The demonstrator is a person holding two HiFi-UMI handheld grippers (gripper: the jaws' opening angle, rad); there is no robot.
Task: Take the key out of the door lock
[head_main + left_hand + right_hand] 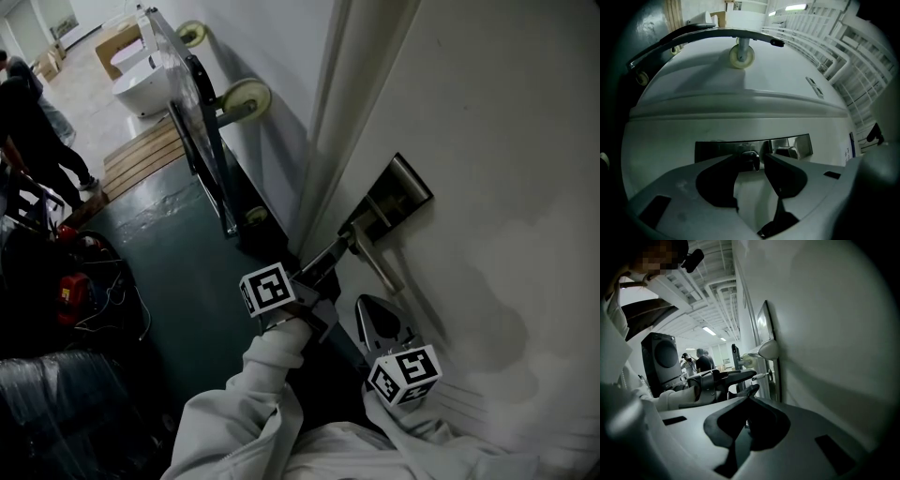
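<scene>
The door (487,141) is off-white. Its lock plate (412,187) is dark with a silvery sheen, and the lever handle (377,261) is brushed silver. Both marker cubes (272,289) carry black squares on white. The sleeves (253,403) are pale grey-white, the floor (178,272) deep teal, the pallet (141,155) light wood, and the caster wheel (242,97) cream.

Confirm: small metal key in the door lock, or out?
In: small metal key juts from the metal lock plate between the left gripper's open jaws.
</scene>
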